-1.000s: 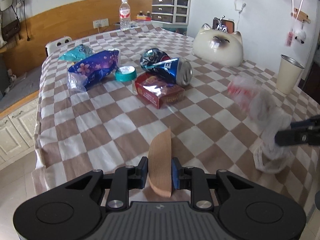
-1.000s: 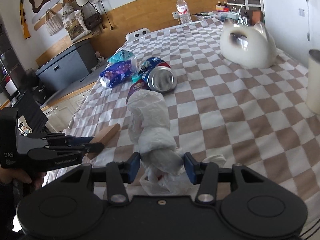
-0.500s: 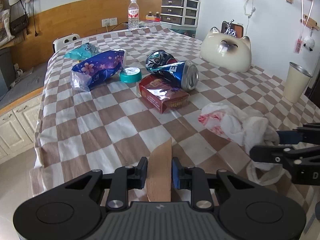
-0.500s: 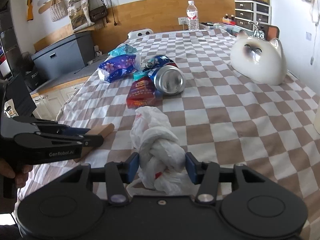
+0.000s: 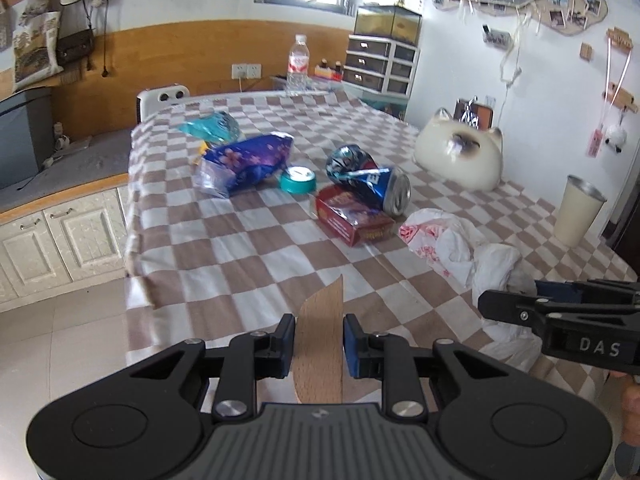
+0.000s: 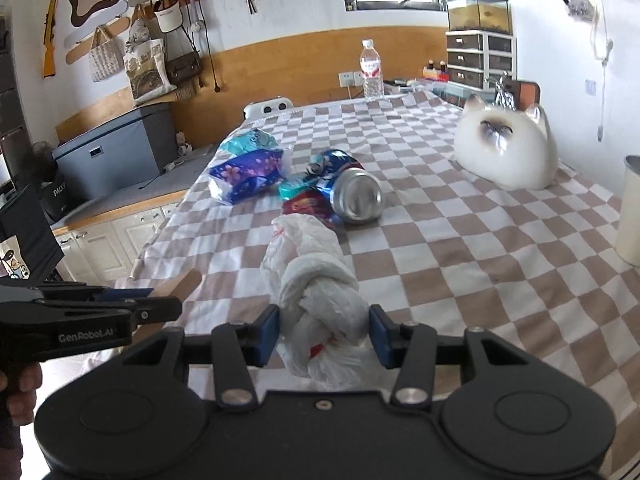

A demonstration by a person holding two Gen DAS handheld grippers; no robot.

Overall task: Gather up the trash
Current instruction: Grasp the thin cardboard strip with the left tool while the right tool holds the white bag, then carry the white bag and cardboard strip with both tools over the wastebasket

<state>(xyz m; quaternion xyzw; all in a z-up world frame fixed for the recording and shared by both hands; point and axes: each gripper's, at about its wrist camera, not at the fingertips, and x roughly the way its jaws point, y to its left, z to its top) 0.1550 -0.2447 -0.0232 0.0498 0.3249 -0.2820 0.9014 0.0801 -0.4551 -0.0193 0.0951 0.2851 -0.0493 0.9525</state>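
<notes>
My two hands have slid along the worktop [image 5: 248, 240] since a second ago, and the trash pile now sits a bit farther ahead.

Closest to me, my left fingers [image 5: 319, 340] squeeze a flat wooden piece [image 5: 320, 344] standing on its edge. My right fingers [image 6: 323, 334] are partly open and pinch a knotted white plastic bag [image 6: 320, 292], which lies on the checked cloth with red print on its far end.

The left view shows the side of my right tool with "DAS" on it. The right view shows my left tool [image 6: 132, 306] with "GenRobot.AI". Only the left view shows the whole cup [image 5: 578, 210].

A bit farther is a red box [image 5: 352, 216], then a blue can [image 5: 376, 184] lying on its side, a teal lid [image 5: 298, 179] and a purple flower packet [image 5: 248, 160]. A teal packet [image 5: 212, 126] lies behind. To the right sits a white cat figure [image 5: 460, 156]. At the far edge stands a water bottle [image 5: 298, 64]; I cannot read its label.
</notes>
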